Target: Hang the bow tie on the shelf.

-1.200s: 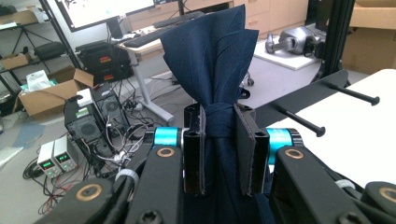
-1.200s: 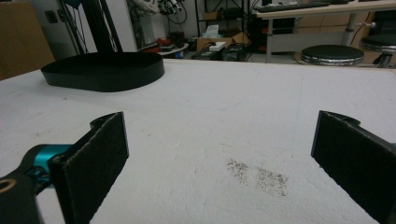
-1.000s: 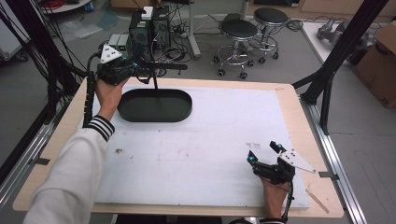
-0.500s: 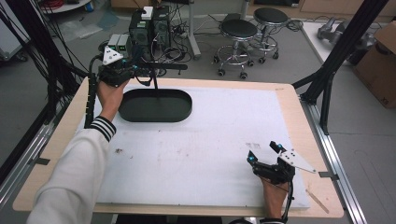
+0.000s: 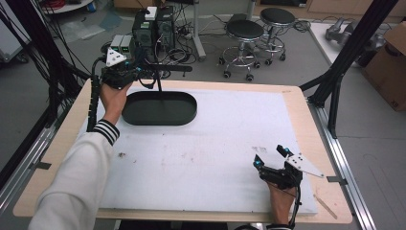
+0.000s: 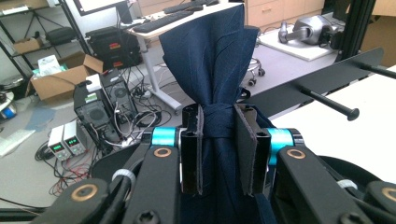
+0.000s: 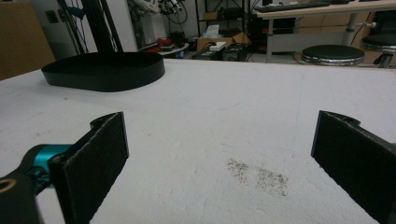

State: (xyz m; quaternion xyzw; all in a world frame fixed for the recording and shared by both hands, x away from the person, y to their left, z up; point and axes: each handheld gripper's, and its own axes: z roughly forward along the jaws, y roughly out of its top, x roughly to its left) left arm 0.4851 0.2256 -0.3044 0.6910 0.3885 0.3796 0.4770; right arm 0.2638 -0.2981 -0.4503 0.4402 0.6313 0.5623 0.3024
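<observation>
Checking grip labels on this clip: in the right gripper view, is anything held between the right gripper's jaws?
No. The right gripper has its jaws wide apart, with bare white table between them.

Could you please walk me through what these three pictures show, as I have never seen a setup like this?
A person stands at a table covered by a white mat and holds a hand-operated claw in each hand; there is no robot arm. The high view looks down from above the person. The other two pictures come from small cameras riding on each claw, looking along its two black jaws.

On the mat lies a black oval tray, near the far left corner. A black rack with pegs stands by it.

The left claw is raised beside the rack and is shut on a bunched dark blue cloth, seen in the left gripper view.

The right claw rests on the mat near the front right, jaws wide open, holding nothing. Ahead of it is a small dark smudge.
</observation>
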